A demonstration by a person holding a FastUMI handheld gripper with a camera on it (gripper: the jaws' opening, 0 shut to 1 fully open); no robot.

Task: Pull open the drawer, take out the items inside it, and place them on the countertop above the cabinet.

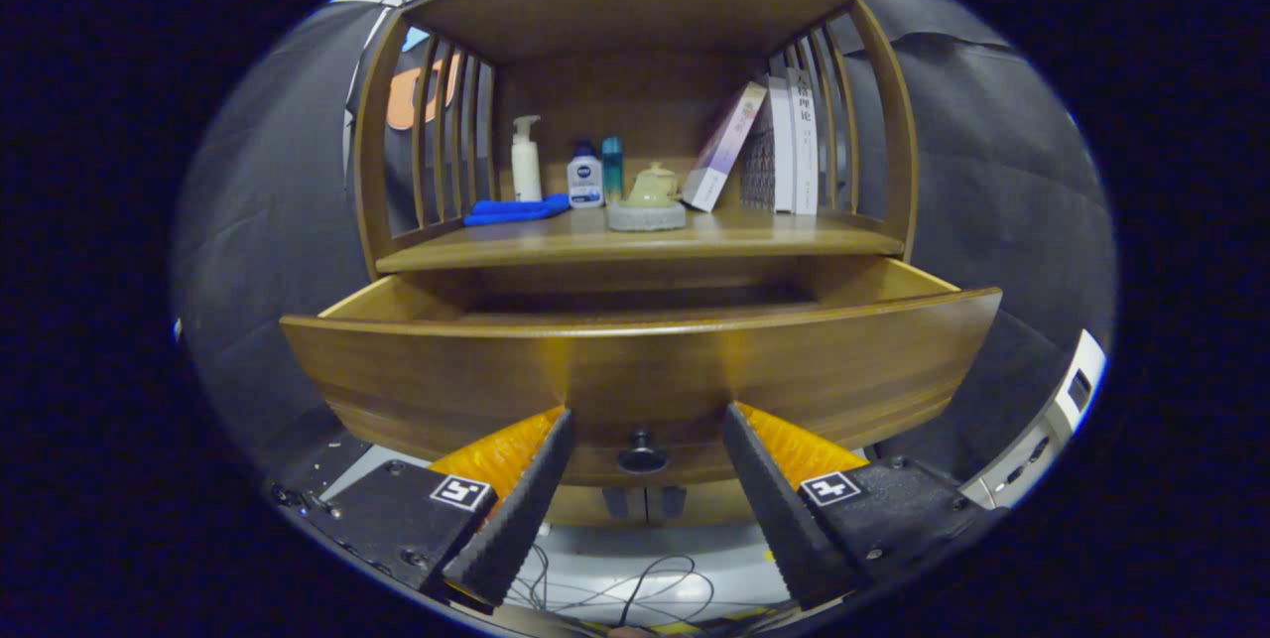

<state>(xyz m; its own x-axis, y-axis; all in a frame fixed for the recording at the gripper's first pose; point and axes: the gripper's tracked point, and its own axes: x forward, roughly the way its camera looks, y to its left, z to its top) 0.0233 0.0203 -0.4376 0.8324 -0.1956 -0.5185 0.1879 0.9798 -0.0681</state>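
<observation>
The wooden drawer [635,370] stands pulled out from the cabinet, its front panel just ahead of my fingers. Its small dark knob [642,454] sits between my fingertips, untouched. My gripper [645,418] is open, with a wide gap between the two fingers and nothing held. The drawer's inside is hidden behind the front panel, so I cannot see what lies in it. Above the drawer is the wooden countertop [794,239] of the cabinet.
On the countertop stand a blue cloth [516,210], a white pump bottle [526,160], two small bottles [585,177], a pale teapot on a round stone base [648,201] and leaning books [779,147]. Slatted sides enclose the shelf. Cables [635,588] lie on the floor below.
</observation>
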